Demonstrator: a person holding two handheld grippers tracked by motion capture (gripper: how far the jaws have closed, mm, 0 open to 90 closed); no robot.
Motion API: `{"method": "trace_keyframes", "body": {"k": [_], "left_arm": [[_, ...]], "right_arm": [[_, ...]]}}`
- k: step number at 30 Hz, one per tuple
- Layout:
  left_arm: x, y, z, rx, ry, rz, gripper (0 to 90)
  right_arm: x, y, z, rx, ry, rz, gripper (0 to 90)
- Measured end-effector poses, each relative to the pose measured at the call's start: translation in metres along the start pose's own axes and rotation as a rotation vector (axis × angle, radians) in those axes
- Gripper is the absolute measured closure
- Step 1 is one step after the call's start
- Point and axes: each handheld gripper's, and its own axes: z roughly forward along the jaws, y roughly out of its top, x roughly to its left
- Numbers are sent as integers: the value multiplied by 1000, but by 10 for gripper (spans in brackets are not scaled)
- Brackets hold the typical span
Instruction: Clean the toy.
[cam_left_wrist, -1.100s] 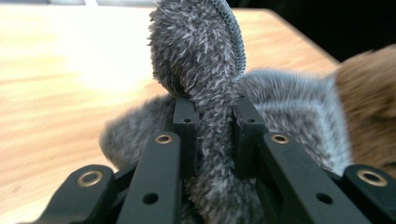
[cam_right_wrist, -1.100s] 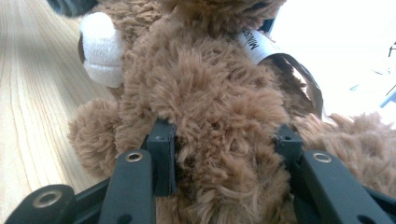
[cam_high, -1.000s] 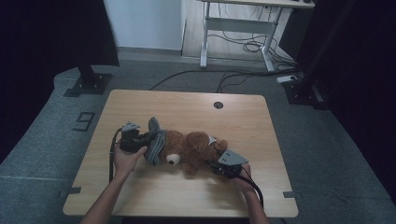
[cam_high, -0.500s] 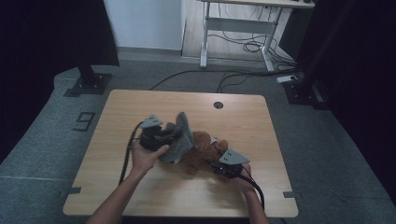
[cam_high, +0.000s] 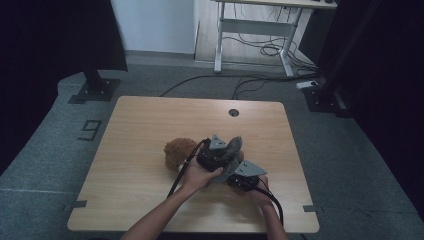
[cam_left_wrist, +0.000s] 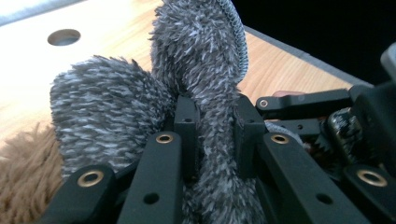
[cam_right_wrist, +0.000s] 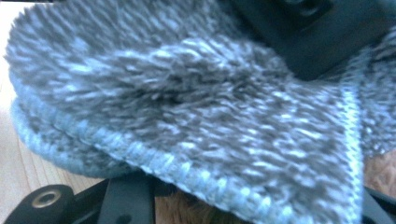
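Note:
A brown teddy bear (cam_high: 179, 151) lies on the wooden table (cam_high: 150, 125), its head bare at the left. Over its body my left gripper (cam_high: 222, 152) is shut on a fold of a fuzzy grey knit garment (cam_high: 234, 146). In the left gripper view the grey garment (cam_left_wrist: 102, 107) is pinched between the pads of the left gripper (cam_left_wrist: 215, 112), with brown fur (cam_left_wrist: 23, 186) below. My right gripper (cam_high: 244, 175) lies close against the left one at the bear's right end. In the right gripper view the grey garment (cam_right_wrist: 187, 93) drapes over its jaws, and brown fur (cam_right_wrist: 187, 207) sits between them.
A round cable hole (cam_high: 233, 112) sits in the table's far middle. Black stand bases (cam_high: 95, 90) and a white desk frame (cam_high: 250, 30) with cables stand on the floor beyond. The right gripper's body (cam_left_wrist: 364, 140) lies close beside the left jaws.
My left gripper has carried the grey garment to the right, from the bear's head across its body to the right gripper. The bear's head is now uncovered. The right gripper has stayed put.

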Motion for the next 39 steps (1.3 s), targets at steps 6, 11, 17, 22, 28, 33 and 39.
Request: {"method": "trace_keyframes", "body": {"k": [6,11,17,22,28,33,39], "left_arm": [[14,-6,-13,-12,38,-15,761],[33,-17,-31,-34,40,-52,764],[48,-28,-57,-74,86,-67,763],[82,-38,-85,-86,180,-129,762],[116,-55,-104,-92,189,-236,760],[97,-45,-111,-124,166,-205,758],[51,-15,-102,-169,55,-109,757]], "right_arm": [[1,0,-1,2,0,0,547],[0,0,0,-6,4,9,547],[-1,-1,1,-11,3,21,548],[-3,-2,0,-18,8,32,548],[-1,-2,1,-18,9,25,548],[-2,-2,0,-16,7,23,548],[-1,-2,0,-14,5,20,548]]}}
